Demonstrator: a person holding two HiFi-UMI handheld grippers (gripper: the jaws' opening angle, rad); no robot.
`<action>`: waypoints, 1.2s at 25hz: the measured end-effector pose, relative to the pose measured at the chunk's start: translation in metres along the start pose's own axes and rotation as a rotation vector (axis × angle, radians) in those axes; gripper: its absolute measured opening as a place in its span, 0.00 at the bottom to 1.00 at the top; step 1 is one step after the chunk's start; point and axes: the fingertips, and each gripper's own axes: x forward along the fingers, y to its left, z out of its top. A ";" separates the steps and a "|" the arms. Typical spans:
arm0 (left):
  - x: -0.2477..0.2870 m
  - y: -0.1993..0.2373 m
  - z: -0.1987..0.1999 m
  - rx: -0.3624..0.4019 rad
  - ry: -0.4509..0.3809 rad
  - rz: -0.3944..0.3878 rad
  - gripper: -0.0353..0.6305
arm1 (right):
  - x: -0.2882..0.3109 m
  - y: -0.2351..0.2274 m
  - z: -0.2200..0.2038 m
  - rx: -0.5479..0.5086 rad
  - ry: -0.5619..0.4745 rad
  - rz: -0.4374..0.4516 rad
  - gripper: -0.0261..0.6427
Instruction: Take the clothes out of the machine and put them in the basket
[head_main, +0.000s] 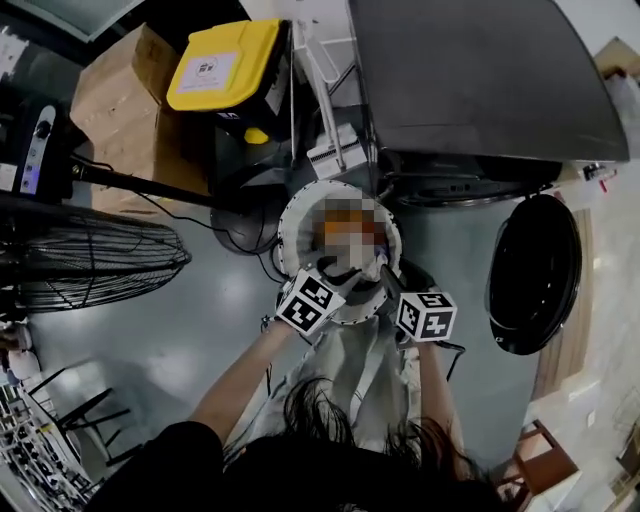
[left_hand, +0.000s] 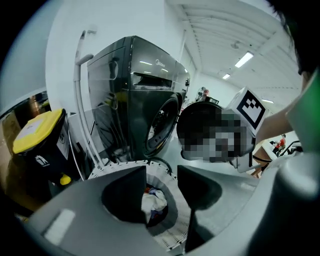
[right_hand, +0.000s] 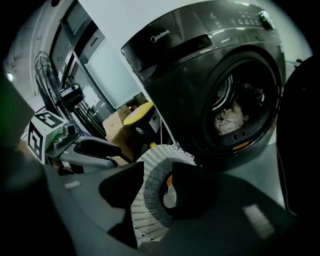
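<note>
A white lattice basket (head_main: 292, 222) stands on the grey floor in front of the dark front-loading washing machine (head_main: 480, 70). It holds white, blue and orange clothes (left_hand: 152, 202). My left gripper (head_main: 340, 275) and right gripper (head_main: 388, 278) hover side by side over the basket's near rim. Both are open with nothing between their jaws. In the left gripper view the left gripper (left_hand: 162, 192) looks down into the basket (left_hand: 175, 227). In the right gripper view the right gripper (right_hand: 155, 192) frames the basket wall (right_hand: 147, 200), and a pale garment (right_hand: 229, 120) lies inside the machine drum.
The machine's round door (head_main: 535, 272) hangs open to the right of the basket. A black bin with a yellow lid (head_main: 225, 65), a cardboard box (head_main: 120, 90) and a white rack (head_main: 330, 110) stand behind it. A floor fan (head_main: 90, 255) stands at left.
</note>
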 end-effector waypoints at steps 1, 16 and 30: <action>0.002 -0.003 0.005 0.011 -0.006 -0.014 0.35 | -0.004 -0.005 0.004 0.007 -0.017 -0.015 0.33; 0.041 -0.062 0.083 0.166 -0.061 -0.165 0.30 | -0.055 -0.108 0.055 0.106 -0.254 -0.197 0.31; 0.085 -0.116 0.131 0.135 -0.093 -0.084 0.30 | -0.112 -0.169 0.063 0.088 -0.331 -0.153 0.28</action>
